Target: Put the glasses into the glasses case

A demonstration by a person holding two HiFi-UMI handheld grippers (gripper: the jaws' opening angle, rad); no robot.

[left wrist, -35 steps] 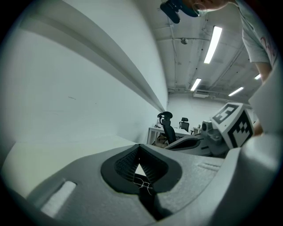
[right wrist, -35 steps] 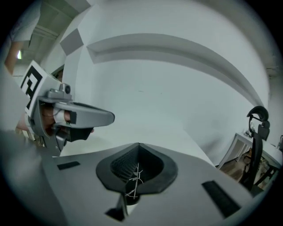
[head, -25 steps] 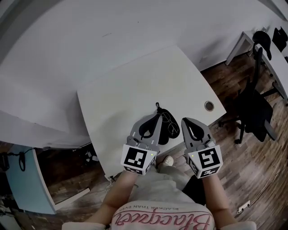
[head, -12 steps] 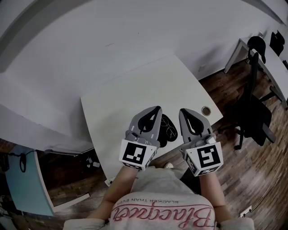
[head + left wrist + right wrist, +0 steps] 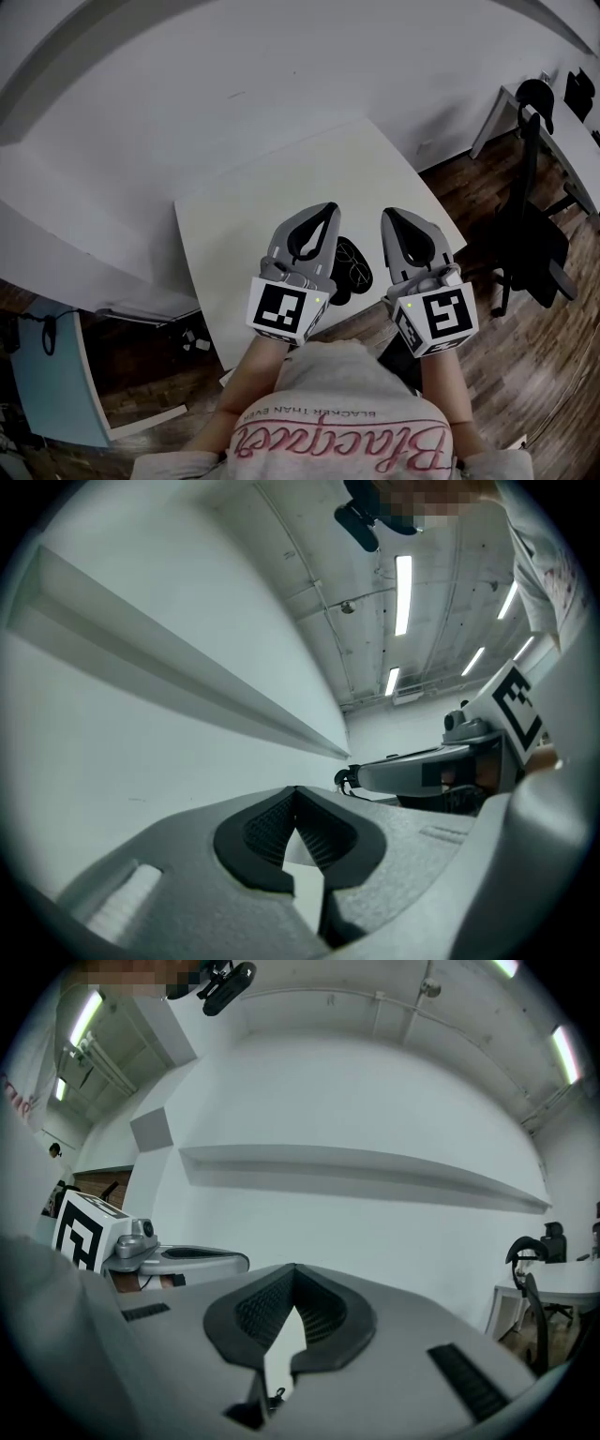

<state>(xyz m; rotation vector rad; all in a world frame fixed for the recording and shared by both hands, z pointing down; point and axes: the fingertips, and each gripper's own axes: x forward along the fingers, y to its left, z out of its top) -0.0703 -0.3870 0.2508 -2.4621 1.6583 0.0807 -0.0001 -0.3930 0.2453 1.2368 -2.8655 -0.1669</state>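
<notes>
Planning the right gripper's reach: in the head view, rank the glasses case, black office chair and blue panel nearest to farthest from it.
1. The glasses case, on the table just left of the right gripper.
2. The black office chair, on the floor to its right.
3. The blue panel, far left, by the floor.

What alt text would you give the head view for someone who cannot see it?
A person holds a left gripper and a right gripper, both shut and empty, over the near edge of a white table. Between them, glasses lie on a dark case. A black office chair stands on wooden floor at right.
</notes>
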